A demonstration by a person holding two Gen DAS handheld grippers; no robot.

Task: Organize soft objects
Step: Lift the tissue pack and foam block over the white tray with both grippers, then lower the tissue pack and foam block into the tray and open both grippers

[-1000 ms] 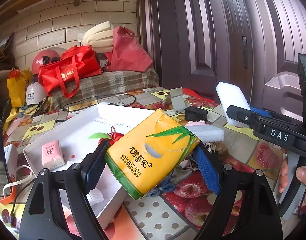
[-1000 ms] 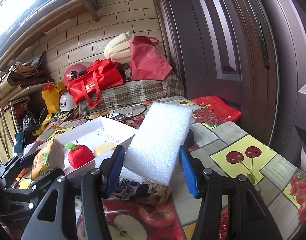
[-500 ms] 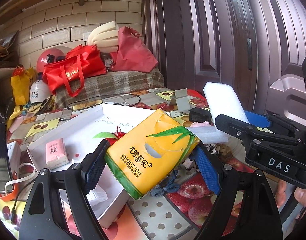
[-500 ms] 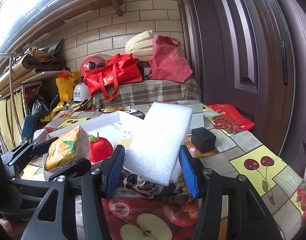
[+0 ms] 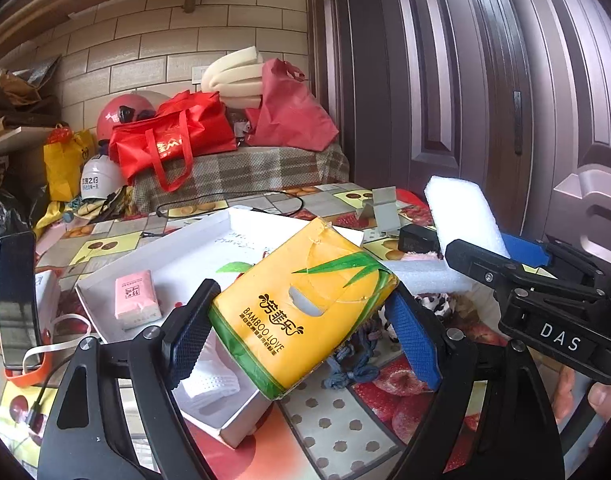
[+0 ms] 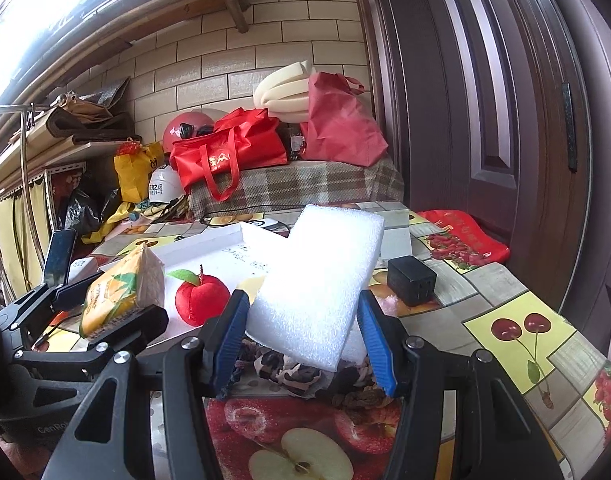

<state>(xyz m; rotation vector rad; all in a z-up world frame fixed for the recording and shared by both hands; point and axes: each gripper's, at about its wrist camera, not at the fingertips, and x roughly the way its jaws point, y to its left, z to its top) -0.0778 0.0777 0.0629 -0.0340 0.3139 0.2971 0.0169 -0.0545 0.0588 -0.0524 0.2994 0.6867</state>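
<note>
My left gripper is shut on a yellow tissue pack printed with green bamboo leaves, held above the near corner of a white shallow box. My right gripper is shut on a white foam slab, tilted up over the table. In the left wrist view the right gripper and its foam slab stand at the right. The left gripper with the tissue pack shows at the left of the right wrist view. A red plush apple lies in the box.
A pink tissue packet and a white mesh piece lie in the box. A black charger, patterned cloth and a second foam piece sit on the fruit-print table. A phone stands left. Red bags crowd the back.
The right gripper with its foam slab has shifted left, nearer the left gripper. Both views have rolled slightly. The tissue pack stays gripped as before.
</note>
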